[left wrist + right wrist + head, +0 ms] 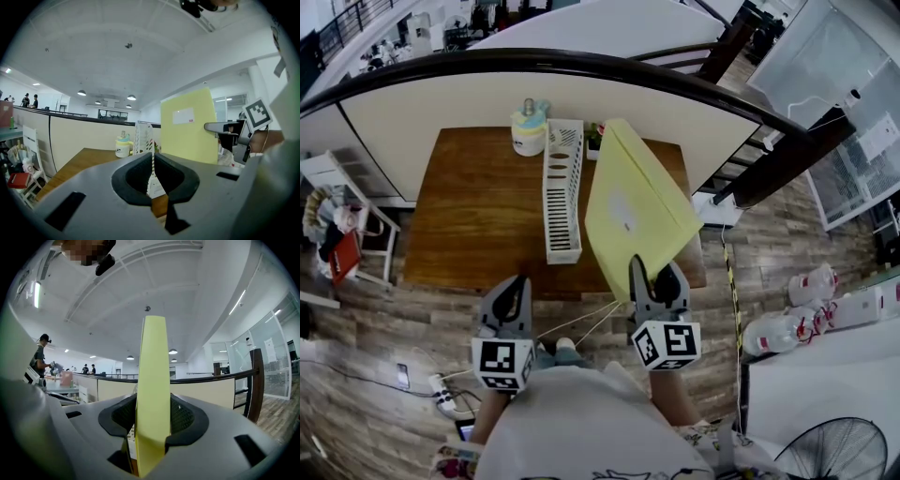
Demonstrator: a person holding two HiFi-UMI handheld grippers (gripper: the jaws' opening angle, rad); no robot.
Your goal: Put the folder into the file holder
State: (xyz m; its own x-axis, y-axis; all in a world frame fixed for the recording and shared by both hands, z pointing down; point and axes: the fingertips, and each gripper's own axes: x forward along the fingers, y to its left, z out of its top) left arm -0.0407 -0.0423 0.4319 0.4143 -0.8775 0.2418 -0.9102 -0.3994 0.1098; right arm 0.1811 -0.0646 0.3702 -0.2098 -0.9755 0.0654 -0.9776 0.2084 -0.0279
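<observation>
A yellow folder (633, 202) is held on edge above the right part of the wooden table (469, 216), tilted, with its white label facing left. My right gripper (649, 274) is shut on its near lower corner. In the right gripper view the folder (153, 390) stands edge-on between the pads (180, 416). The white slotted file holder (562, 192) stands upright at mid-table, just left of the folder. My left gripper (512, 295) hovers at the table's near edge, shut and empty. From the left gripper view (152, 176) the file holder (144, 137) stands straight ahead, with the folder (187, 126) to the right.
A white and blue bottle (528, 127) stands at the table's back, left of the holder. A cream partition (441, 103) runs behind the table. A cluttered chair (342, 225) sits to the left, and a power strip (441, 394) and cables lie on the floor. Jugs (811, 286) stand to the right.
</observation>
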